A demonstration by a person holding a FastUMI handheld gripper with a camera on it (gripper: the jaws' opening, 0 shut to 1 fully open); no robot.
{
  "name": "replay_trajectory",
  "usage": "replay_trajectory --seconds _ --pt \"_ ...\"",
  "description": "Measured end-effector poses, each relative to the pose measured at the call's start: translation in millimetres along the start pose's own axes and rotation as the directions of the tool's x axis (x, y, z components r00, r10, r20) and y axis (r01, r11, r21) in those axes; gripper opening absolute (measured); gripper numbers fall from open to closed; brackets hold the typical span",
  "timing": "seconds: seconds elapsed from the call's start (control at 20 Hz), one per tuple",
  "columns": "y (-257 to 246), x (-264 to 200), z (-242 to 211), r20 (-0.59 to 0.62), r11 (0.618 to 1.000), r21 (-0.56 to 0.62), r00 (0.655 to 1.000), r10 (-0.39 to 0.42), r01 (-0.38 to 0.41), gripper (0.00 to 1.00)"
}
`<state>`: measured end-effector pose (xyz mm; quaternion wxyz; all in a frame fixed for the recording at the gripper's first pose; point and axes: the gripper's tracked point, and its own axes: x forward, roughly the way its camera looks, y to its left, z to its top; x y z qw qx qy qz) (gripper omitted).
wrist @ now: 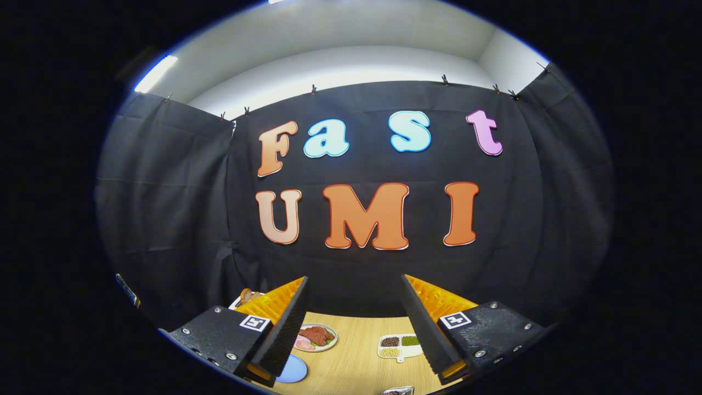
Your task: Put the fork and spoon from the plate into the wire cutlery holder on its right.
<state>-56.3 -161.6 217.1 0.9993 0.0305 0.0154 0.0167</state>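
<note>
The tool [354, 307] is held high with its fingers spread wide and nothing between them, aimed at the booth's back wall. Below, on the wooden worktop [356, 367], sit a plate of meat [316, 336], a divided tray [399, 346] of grains and part of a blue plate [293, 369]. I cannot make out the fork, spoon or holder.

Gripper [354, 318]: hanging raised, pointing forward and level rather than down.
Fingers [285, 329]: standing wide apart, spreading outward toward their tips.
Grasp: holding nothing; the gap between the fingers is lying bare.
</note>
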Motion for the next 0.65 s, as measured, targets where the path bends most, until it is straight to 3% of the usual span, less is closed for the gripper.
replay_trajectory --seconds 0.65 --pt "7 -5 18 0.052 1.000 0.009 0.998 0.018 -0.019 0.96"
